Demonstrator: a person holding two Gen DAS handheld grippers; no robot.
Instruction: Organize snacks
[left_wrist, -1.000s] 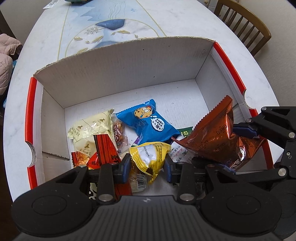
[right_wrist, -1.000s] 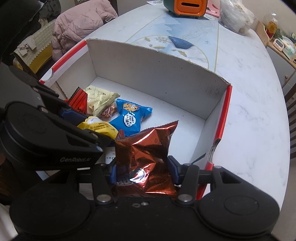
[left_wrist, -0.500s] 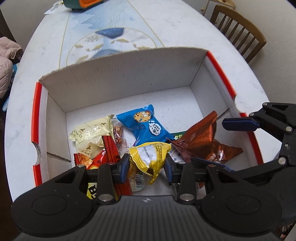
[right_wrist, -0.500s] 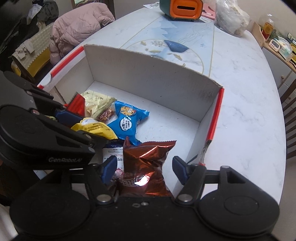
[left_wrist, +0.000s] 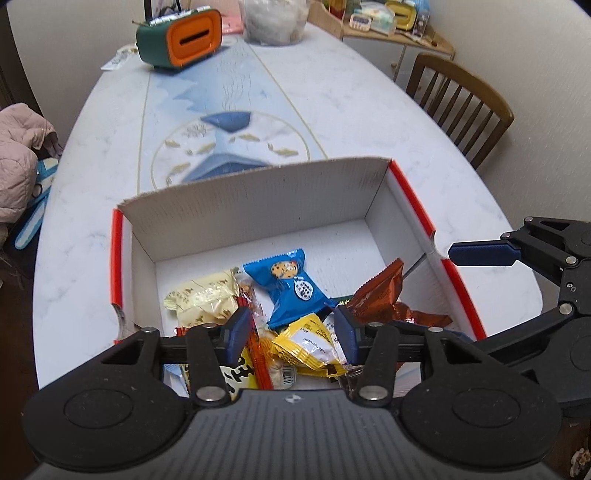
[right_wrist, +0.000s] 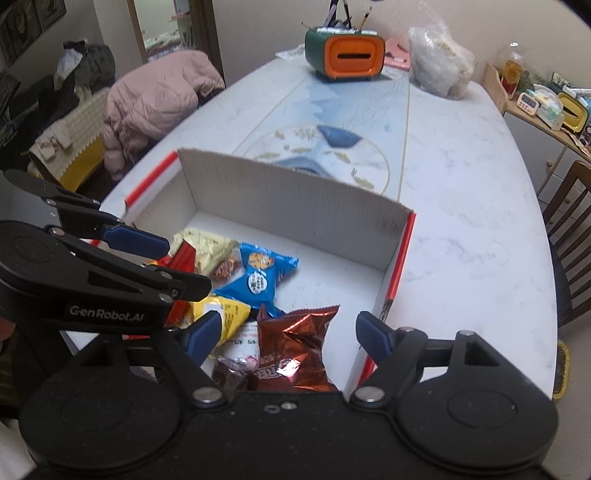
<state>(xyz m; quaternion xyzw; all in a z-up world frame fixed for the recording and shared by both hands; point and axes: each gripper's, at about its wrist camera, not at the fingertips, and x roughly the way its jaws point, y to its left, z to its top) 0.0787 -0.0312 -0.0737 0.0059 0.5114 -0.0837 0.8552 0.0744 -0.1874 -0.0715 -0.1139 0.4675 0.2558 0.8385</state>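
Note:
A white cardboard box (left_wrist: 258, 206) with red edges holds several snack packets. My left gripper (left_wrist: 291, 332) hovers over its near side. Its jaws are opening, and a yellow packet (left_wrist: 306, 343) lies loose below and between the pads. A blue cookie packet (left_wrist: 291, 291), a cream packet (left_wrist: 203, 299) and a red stick pack (left_wrist: 258, 354) lie around it. My right gripper (right_wrist: 290, 332) hangs above a copper foil bag (right_wrist: 291, 350) at the box's right end. Its jaws are opening wide, and the pads stand clear of the bag.
The box sits on a marbled white table (left_wrist: 351, 110) with a blue printed runner. A green and orange holder (left_wrist: 181, 38) and a plastic bag (left_wrist: 273, 18) stand at the far end. A wooden chair (left_wrist: 461, 107) is on the right, a pink jacket (right_wrist: 155, 99) on the left.
Both grippers have risen and tilted up. The right one let go of the copper bag, which dropped into the box. The left one widened off the yellow packet.

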